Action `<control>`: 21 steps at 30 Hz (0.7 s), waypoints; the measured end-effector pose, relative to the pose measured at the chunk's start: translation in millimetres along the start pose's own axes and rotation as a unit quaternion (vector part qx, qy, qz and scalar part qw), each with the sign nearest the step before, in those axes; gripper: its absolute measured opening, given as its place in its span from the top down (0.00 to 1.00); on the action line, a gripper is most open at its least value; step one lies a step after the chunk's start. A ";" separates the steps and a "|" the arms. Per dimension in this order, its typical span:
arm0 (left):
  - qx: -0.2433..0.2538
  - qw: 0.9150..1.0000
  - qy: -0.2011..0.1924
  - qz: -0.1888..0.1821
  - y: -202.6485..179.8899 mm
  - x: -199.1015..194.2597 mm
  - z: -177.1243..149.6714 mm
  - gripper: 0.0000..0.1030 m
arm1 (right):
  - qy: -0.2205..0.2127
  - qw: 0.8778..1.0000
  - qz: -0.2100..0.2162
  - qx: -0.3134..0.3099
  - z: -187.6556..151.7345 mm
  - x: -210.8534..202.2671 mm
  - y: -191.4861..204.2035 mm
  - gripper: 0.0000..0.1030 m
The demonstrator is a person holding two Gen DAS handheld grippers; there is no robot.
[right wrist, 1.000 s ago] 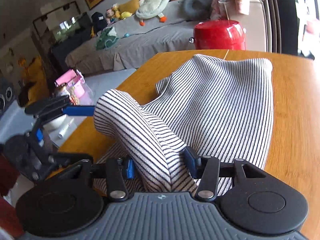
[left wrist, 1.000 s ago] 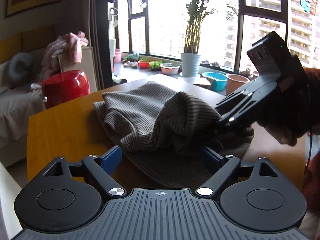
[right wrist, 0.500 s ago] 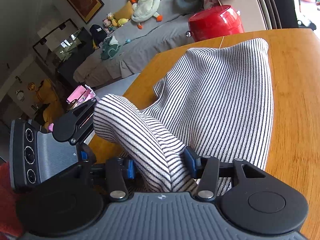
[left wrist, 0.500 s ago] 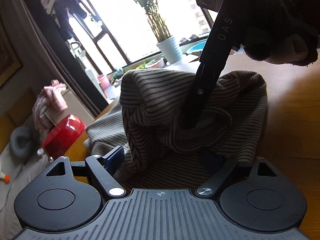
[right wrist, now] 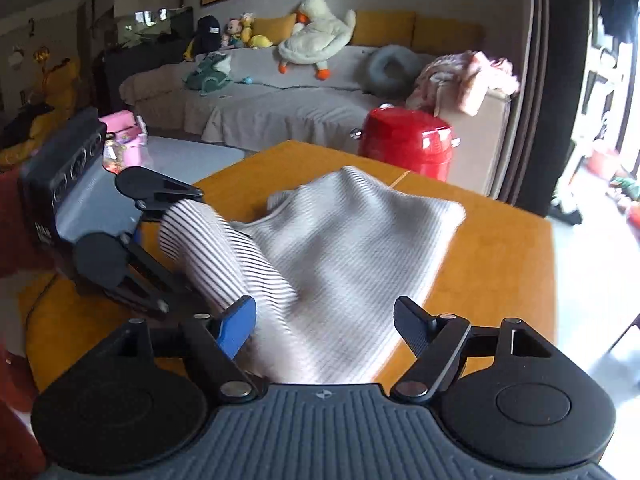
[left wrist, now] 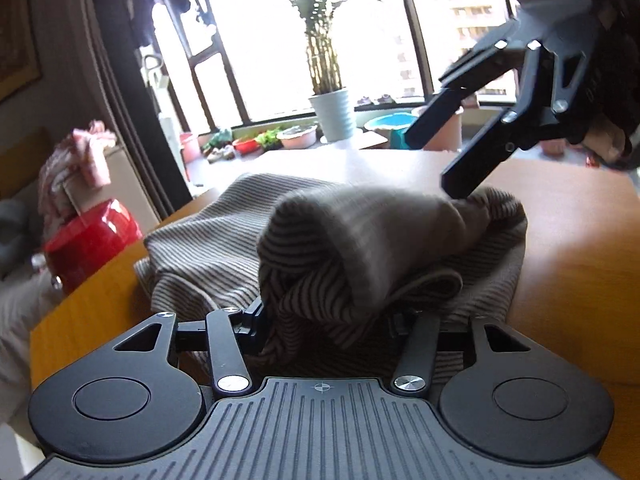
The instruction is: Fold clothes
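Striped garment point(right wrist: 344, 248) heaped on the wooden table point(right wrist: 500, 264), near the red pot point(right wrist: 406, 142) at the far edge. Left gripper point(left wrist: 332, 320) clamped on a raised roll of the cloth; right gripper point(right wrist: 324, 322) spread wide, holding nothing, just above the garment's near edge. Risk: roll slumping or bunching unevenly if lifted one-sided, owing to slack, unsupported fabric.

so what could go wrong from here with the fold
Only the left gripper grips the striped top; the right gripper is open above it. One-sided pulling may drag the whole garment across the table and skew it. The rolled bunch on top could flop unevenly, leaving a lumpy fold. The two grippers are close together and might bump.
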State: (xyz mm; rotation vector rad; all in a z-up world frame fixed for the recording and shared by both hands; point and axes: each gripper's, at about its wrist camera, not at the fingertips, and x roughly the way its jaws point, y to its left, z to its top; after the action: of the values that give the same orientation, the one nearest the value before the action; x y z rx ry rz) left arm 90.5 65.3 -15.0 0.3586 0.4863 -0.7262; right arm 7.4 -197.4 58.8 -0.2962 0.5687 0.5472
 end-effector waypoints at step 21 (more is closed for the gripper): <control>-0.209 0.976 0.026 -0.061 53.8 7.6 7.9 0.46 | -0.060 0.947 -0.068 -0.309 -60.2 28.1 92.3 0.25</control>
State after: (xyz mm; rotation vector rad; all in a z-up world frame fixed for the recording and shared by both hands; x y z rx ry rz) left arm 135.7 94.8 -4.7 -0.0489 0.6990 -0.7136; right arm -50.5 -135.1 -16.7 -0.8858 0.2402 0.5968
